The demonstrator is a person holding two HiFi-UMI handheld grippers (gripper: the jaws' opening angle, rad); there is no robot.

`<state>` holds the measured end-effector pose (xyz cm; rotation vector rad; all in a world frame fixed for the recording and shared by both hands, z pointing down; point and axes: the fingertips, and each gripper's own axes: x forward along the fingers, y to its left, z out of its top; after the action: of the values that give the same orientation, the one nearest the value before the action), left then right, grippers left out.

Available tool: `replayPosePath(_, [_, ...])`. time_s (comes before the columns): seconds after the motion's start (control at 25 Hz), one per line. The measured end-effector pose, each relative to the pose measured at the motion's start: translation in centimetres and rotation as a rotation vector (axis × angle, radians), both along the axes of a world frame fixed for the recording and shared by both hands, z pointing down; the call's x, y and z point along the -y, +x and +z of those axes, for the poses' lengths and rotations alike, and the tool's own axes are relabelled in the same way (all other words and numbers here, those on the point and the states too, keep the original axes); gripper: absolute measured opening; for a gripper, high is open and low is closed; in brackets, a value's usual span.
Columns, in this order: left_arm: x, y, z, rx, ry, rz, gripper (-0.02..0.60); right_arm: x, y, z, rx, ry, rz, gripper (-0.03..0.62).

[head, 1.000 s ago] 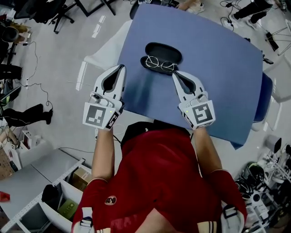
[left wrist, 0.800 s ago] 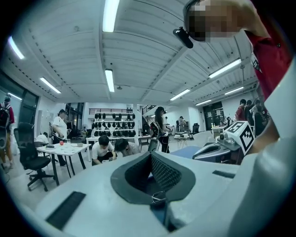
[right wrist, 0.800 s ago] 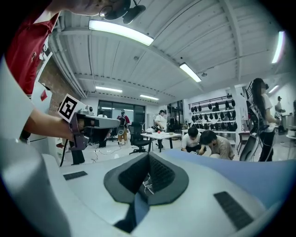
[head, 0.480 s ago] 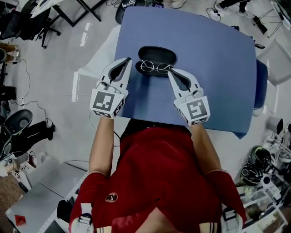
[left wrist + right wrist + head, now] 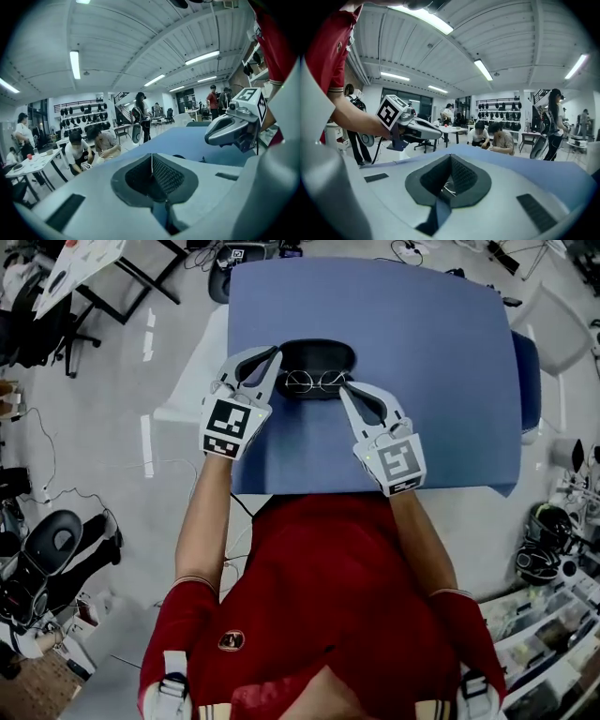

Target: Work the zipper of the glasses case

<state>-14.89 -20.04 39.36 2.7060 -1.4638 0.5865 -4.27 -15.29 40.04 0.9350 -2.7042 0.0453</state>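
An open black glasses case [image 5: 320,355] lies on the blue table [image 5: 441,381], and a pair of wire-rimmed glasses [image 5: 314,382] rests in its near half. My left gripper [image 5: 276,352] is shut, its tip at the case's left end. My right gripper [image 5: 343,386] is shut too, its tip at the right lens of the glasses. Whether either tip touches anything I cannot tell. In the left gripper view the jaws [image 5: 151,159] meet with nothing between them, and the right gripper [image 5: 234,126] shows beyond. The right gripper view shows closed jaws [image 5: 450,161] and the left gripper [image 5: 410,124].
A white chair [image 5: 192,381] stands off the table's left edge and a blue seat [image 5: 528,381] off its right. Cables and gear lie on the floor around. Several people sit and stand at tables [image 5: 497,136] in the room behind.
Both grippers have moved forward across the table, from its near part up to the case. Their jaws stayed shut. The case and glasses have not shifted on the table.
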Motion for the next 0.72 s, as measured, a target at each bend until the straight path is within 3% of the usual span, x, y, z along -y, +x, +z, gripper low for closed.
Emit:
replayPosePath(0.28, [3.3,1.2,2.8,0.095,-0.076,0.147,0.012,0.6,-0.1,0.7,-0.034,-0.006,0.047,-0.002])
replayPosePath(0.48, [5.0,2.6,5.2,0.182,-0.169,0.271,0.089,0.4,0.2,1.5,-0.073,-0.013,0.063,-0.002])
replayPosePath(0.72, [5.5,5.1,9.2,0.310,-0.259,0.441,0.117,-0.3,1.4,2.7,-0.109,-0.028,0.082,-0.002])
